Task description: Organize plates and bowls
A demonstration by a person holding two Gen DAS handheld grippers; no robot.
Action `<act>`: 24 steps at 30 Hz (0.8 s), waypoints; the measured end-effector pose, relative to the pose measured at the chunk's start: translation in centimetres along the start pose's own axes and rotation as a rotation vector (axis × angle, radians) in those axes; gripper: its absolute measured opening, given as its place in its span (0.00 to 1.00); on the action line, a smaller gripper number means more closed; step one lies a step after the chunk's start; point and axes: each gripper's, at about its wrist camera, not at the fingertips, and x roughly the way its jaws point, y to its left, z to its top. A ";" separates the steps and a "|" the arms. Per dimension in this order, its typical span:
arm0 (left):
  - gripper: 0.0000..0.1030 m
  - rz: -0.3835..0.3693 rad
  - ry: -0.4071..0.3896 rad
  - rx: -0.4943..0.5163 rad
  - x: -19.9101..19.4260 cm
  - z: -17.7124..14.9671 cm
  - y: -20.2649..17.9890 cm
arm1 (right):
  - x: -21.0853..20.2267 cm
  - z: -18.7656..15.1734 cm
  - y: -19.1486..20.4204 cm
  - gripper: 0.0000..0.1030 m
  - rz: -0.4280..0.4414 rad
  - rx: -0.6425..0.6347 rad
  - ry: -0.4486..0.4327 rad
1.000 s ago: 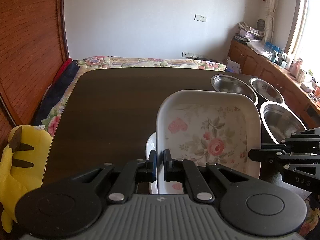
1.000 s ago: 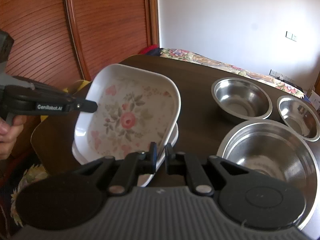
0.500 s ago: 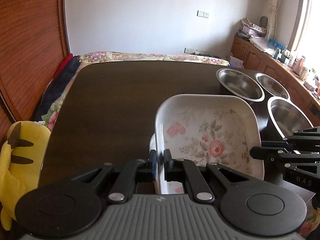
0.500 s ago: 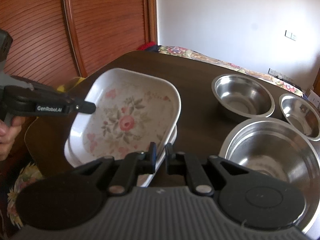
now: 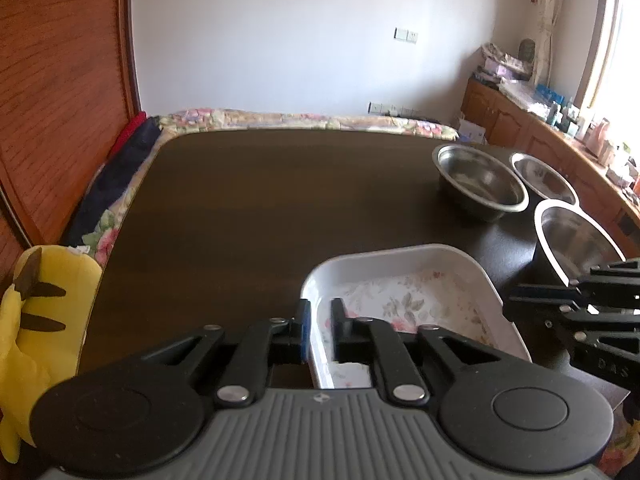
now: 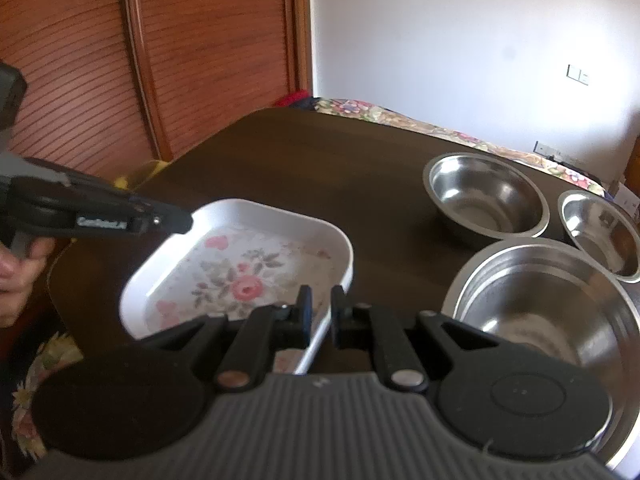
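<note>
Between the left claw's (image 5: 320, 320) opening jaws sits the floral plate's (image 5: 404, 300) left rim; the right claw (image 6: 320, 312) seemingly pinches its right rim, steel bowls (image 6: 484, 196) beyond on the surface (image 5: 260, 200).

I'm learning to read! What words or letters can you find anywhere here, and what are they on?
"DAS" on the right tongs, seen from the left camera.
White lettering on the left tongs, seen from the right camera: too blurred to read.
Nothing readable on the plate or bowls.
</note>
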 end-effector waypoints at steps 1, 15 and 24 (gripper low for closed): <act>0.39 0.002 -0.008 0.001 -0.2 0.1 0.0 | -0.2 0.0 0.0 0.10 -0.001 -0.004 -0.004; 0.94 -0.049 -0.185 0.022 -3.5 1.6 -4.1 | -6.9 0.1 -4.0 0.59 -0.064 -0.017 -0.141; 1.00 -0.103 -0.263 0.099 -3.5 0.9 -9.9 | -10.7 -2.1 -8.6 1.00 -0.166 0.002 -0.231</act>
